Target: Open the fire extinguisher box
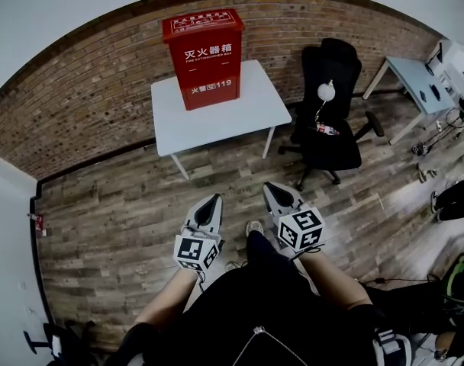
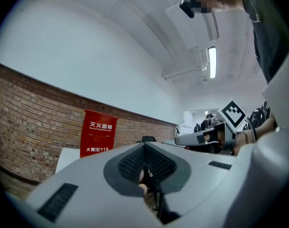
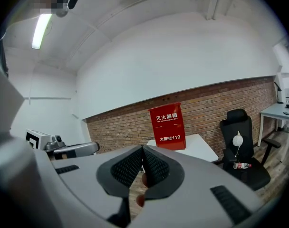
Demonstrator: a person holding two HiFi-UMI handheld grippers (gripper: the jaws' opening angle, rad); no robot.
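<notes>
Brickwork, red-brown, ran along the back of the room above a floor of grey-brown wooden planks. On that floor stood a white rectangular table, with a black high-backed office chair just beside its right end. The tall red metal fire extinguisher box stood upright on the table's far left part, near the wall, well apart from both grippers. Its lid lay down flat, so whatever it held could not be seen. Low in the head view, the left gripper and the right gripper, both grey with marker cubes, pointed toward the table side by side. Each gripper's own view showed its ridged black pads pressed together with nothing between them. A small clear bottle with a red label lay on the chair's seat. Only the head view showed the box's lid from above; both gripper views showed just its lettered front. The left gripper view alone took in a ceiling strip light directly overhead, while the right gripper view alone, of those two, showed the chair and bottle.
</notes>
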